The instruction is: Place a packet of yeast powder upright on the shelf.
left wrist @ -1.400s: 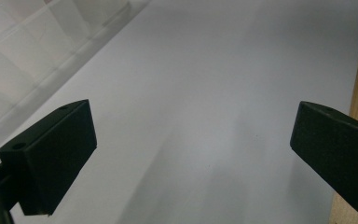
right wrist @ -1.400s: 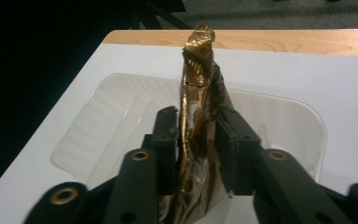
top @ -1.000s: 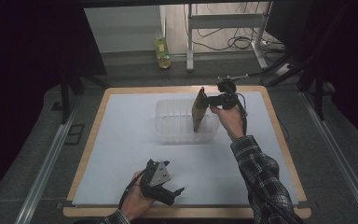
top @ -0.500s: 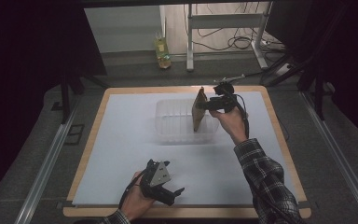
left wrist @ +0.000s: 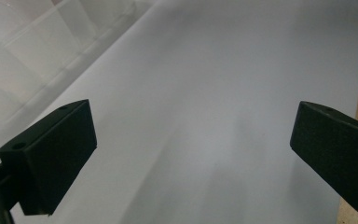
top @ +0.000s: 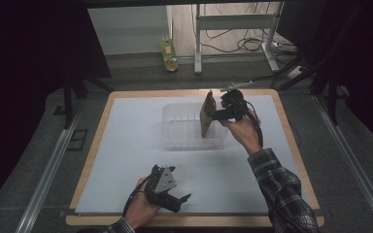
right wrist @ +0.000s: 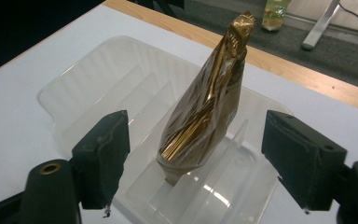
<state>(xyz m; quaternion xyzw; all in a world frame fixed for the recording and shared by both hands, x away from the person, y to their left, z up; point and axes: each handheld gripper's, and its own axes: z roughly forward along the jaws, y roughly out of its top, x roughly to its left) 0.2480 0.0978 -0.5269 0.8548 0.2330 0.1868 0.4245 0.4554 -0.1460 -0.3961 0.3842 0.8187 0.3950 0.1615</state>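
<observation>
Right gripper view: gold pouch [right wrist: 205, 112] stands upright in the clear tray [right wrist: 88, 88], long axis vertical, at 12 o'clock between the right gripper's [right wrist: 193, 163] open jaws. Left gripper [left wrist: 191, 158], open and empty, rests on the tabletop [left wrist: 223, 70], farther off.

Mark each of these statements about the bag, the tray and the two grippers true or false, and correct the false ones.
1. The gold bag stands upright in the clear tray. True.
2. The right gripper is clamped on the bag. False: its jaws stand open, apart from it.
3. The left gripper is open over bare white table cover. True.
4. The tray is full of items. False: it holds the bag alone.
</observation>
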